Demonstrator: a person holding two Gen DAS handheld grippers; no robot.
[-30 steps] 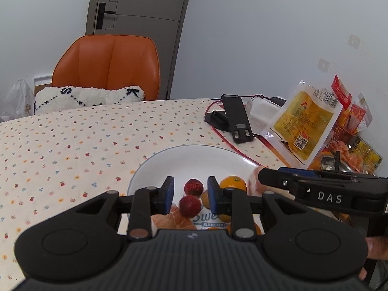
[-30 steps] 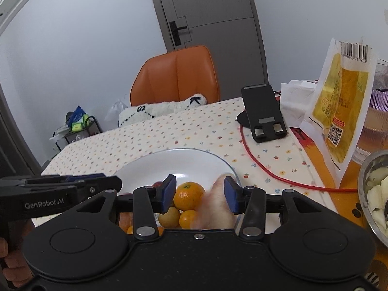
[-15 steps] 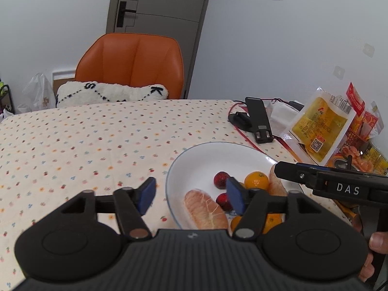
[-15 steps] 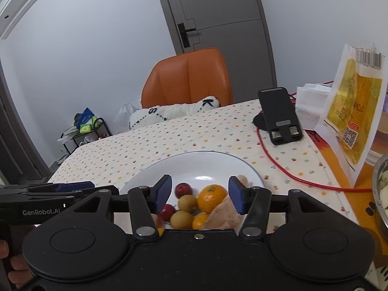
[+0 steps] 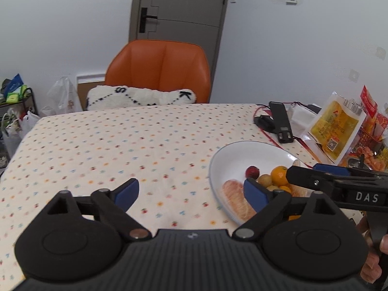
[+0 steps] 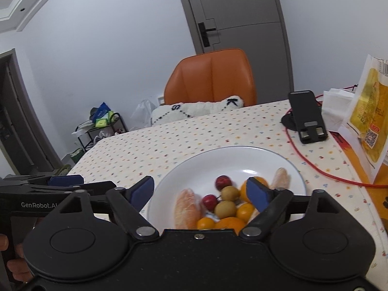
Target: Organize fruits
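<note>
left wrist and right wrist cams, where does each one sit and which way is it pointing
Left wrist: sits on the left gripper, facing across the dotted tablecloth to the orange chair; its open jaws show, with the white plate to the right.
Right wrist: sits on the right gripper, looking down over the plate of fruit; open jaws show, and a hand at lower left.
Shared: plate, chair, black phone stand, each other's gripper.

A plate point(image 6: 278, 156) is sitting on the table point(image 5: 121, 145), with fruits point(image 6: 225, 201) lying in its near half. A phone stand point(image 6: 306, 116) is standing behind the plate to the right, a snack bag point(image 6: 368, 118) leaning further right. A chair point(image 5: 157, 70) is standing behind the table, a cushion point(image 5: 140, 98) lying on it.
</note>
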